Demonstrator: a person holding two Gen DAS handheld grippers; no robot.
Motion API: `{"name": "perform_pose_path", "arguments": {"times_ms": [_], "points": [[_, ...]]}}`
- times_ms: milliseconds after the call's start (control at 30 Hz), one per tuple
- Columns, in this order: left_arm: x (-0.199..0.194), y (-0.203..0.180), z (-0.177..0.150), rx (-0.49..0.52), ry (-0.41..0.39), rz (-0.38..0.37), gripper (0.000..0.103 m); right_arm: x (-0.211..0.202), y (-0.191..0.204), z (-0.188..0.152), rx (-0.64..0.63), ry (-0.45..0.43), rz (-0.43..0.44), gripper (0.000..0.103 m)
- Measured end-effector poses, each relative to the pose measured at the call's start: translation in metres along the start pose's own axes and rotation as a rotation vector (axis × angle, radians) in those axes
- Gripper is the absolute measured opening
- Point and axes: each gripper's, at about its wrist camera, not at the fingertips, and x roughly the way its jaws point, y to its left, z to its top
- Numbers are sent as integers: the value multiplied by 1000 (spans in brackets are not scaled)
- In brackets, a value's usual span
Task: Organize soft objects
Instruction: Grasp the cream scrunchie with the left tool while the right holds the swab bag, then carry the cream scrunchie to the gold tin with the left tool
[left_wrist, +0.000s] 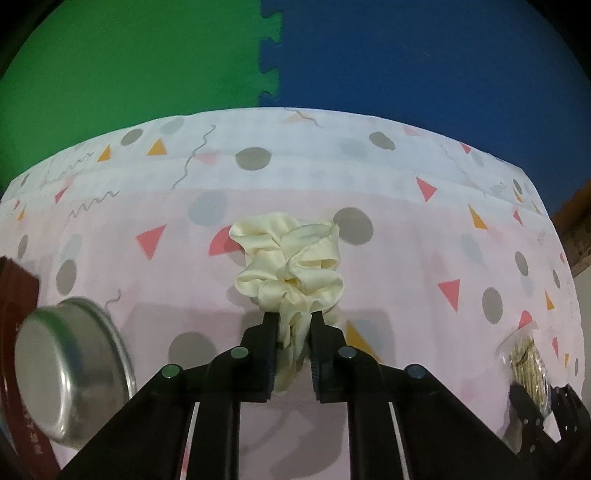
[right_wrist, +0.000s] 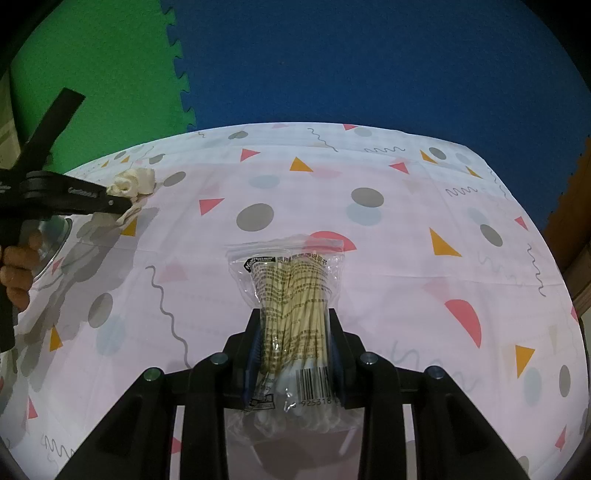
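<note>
A cream satin scrunchie (left_wrist: 288, 266) lies on the patterned cloth, and my left gripper (left_wrist: 293, 321) is shut on its near edge, fabric pinched between the black fingers. In the right wrist view the same scrunchie (right_wrist: 133, 182) shows at the far left in the left gripper (right_wrist: 122, 201), with a hand (right_wrist: 18, 269) on its handle. My right gripper (right_wrist: 293, 317) is shut on a clear bag of cotton swabs (right_wrist: 291, 284), which it holds upright above the cloth. That bag (left_wrist: 524, 365) appears at the right edge of the left wrist view.
A metal bowl (left_wrist: 70, 373) stands at the left against a dark red box (left_wrist: 14, 295). The table carries a pink-white cloth (right_wrist: 406, 258) with triangles and dots. Green (left_wrist: 129, 55) and blue (left_wrist: 424, 55) foam mats cover the floor beyond the far edge.
</note>
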Motion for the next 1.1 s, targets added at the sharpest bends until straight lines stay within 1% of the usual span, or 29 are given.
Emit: {"name": "perform_pose_path", "arguments": {"times_ms": [167, 367, 700, 1100], "points": [[-14, 5, -15, 3, -14, 29, 12, 0, 1, 0, -4, 1, -4, 33], [-36, 4, -31, 31, -43, 58, 12, -1, 1, 1, -4, 1, -4, 33], [-72, 1, -49, 84, -97, 131, 12, -1, 2, 0, -5, 1, -5, 33], [-106, -2, -62, 96, -143, 152, 12, -1, 2, 1, -8, 1, -7, 33]]}}
